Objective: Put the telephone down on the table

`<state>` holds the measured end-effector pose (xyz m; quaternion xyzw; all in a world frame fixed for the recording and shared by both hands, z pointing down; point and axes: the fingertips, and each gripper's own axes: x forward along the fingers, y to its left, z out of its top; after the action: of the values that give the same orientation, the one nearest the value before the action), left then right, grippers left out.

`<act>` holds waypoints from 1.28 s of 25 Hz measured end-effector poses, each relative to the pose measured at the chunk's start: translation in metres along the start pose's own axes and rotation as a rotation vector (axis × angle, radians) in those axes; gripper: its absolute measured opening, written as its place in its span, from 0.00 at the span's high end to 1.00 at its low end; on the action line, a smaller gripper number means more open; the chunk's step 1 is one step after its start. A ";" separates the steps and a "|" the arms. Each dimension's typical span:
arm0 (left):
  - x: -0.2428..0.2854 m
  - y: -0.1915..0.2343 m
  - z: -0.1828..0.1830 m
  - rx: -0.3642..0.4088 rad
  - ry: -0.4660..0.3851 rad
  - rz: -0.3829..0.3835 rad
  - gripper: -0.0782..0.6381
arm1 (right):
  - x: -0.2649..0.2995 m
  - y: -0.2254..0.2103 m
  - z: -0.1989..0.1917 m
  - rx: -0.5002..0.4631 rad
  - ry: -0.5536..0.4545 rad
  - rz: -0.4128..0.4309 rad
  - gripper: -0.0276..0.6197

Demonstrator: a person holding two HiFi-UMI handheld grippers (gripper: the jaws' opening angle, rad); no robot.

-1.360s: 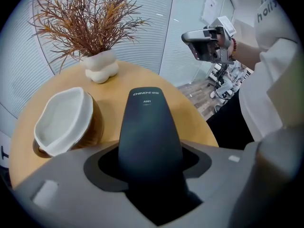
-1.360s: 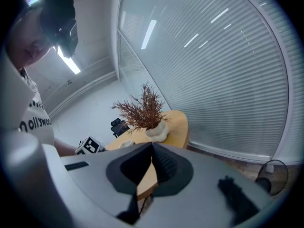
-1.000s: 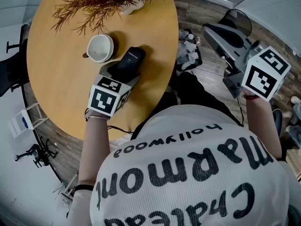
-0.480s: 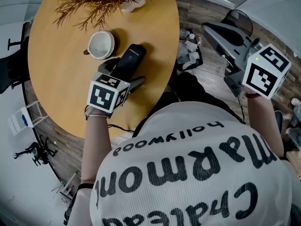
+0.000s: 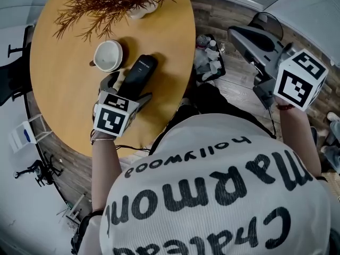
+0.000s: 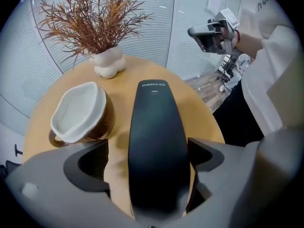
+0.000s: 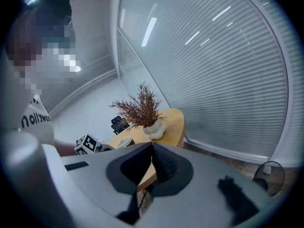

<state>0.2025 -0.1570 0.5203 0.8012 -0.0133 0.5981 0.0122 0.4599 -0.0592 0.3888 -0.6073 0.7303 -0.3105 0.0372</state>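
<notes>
- Between the jaws of the left gripper (image 6: 151,167), what have you got?
- Black telephone (image 6: 156,141), lying flat on the round wooden table (image 6: 118,87). Its near end sits between the jaws. The rest runs straight ahead, past the fingertips.
- Clamped?
- No. Jaws have just been opening and now stand wide. Bare tabletop shows between the left-hand pad (image 6: 92,167) and the telephone's edge. Right-hand pad is just beside the other edge with a thin gap, not pressing.
- So it's released.
- Yes. The telephone rests on the table on its own and the gripper only straddles it.
- Anything close to that gripper?
- A cup (image 6: 78,113), white inside and brown outside, ahead and left of the jaws. It's just beside the telephone's middle, not touching it. Farther ahead is a white vase (image 6: 109,63) with a dried plant (image 6: 92,18), near the table's far edge.
- Other hand?
- The right gripper (image 5: 236,35) is off to the right of the left one, well apart from it and the telephone. It's held up beyond the table edge, over the wood floor (image 5: 234,89). In its own view the jaws are closed tip to tip, with nothing between them.
</notes>
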 end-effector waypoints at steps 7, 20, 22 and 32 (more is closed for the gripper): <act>-0.023 0.007 0.003 -0.106 -0.045 0.054 0.17 | 0.018 -0.004 0.004 -0.010 0.032 0.073 0.93; -0.118 0.020 -0.013 -0.355 -0.383 0.328 0.47 | 0.074 0.050 0.018 -0.107 0.121 0.239 0.94; -0.138 0.020 -0.028 -0.444 -0.457 0.396 0.53 | 0.083 0.074 0.024 -0.156 0.136 0.286 0.93; -0.206 -0.017 -0.110 -0.690 -0.712 0.637 0.85 | 0.114 0.193 -0.002 -0.304 0.183 0.440 0.93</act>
<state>0.0394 -0.1344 0.3541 0.8590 -0.4504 0.2275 0.0866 0.2629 -0.1489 0.3307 -0.4021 0.8831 -0.2356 -0.0538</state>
